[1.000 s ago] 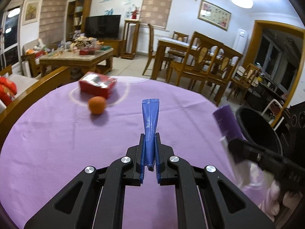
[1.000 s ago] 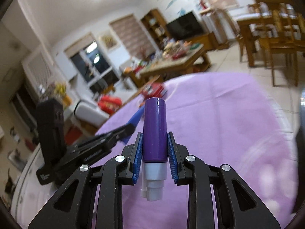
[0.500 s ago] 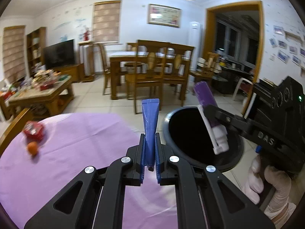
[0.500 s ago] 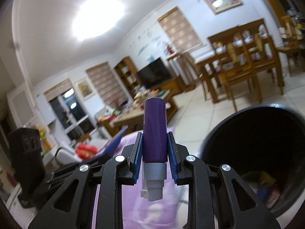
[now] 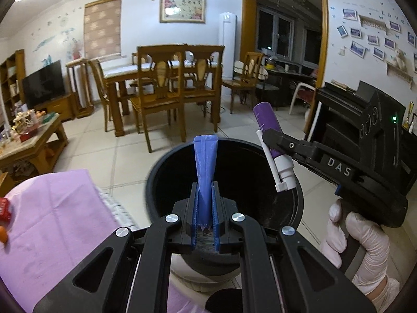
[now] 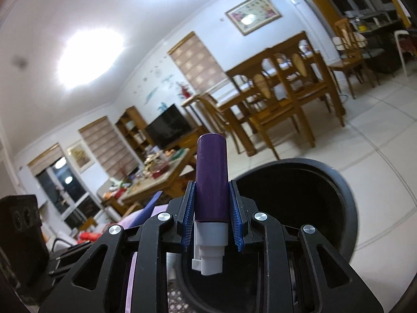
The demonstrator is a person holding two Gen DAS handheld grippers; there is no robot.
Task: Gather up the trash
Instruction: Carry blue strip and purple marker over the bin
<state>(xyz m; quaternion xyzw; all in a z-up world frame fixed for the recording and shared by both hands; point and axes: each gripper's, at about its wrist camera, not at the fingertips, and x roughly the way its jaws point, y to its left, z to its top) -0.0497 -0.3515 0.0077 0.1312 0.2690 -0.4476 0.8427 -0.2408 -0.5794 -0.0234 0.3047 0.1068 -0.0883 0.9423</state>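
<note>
My left gripper is shut on a blue flattened tube wrapper and holds it upright over the open mouth of a black round trash bin. My right gripper is shut on a purple spray bottle with a white nozzle end, also above the bin. In the left wrist view the right gripper and bottle hang over the bin's right rim. The blue wrapper tip shows in the right wrist view.
The purple tablecloth table lies at the left, with a red packet and an orange at its edge. Wooden dining chairs and table stand beyond on the tiled floor. A cluttered coffee table is far left.
Both grippers swung right, away from the purple table, and came closer over the black bin. Each still holds its item.
</note>
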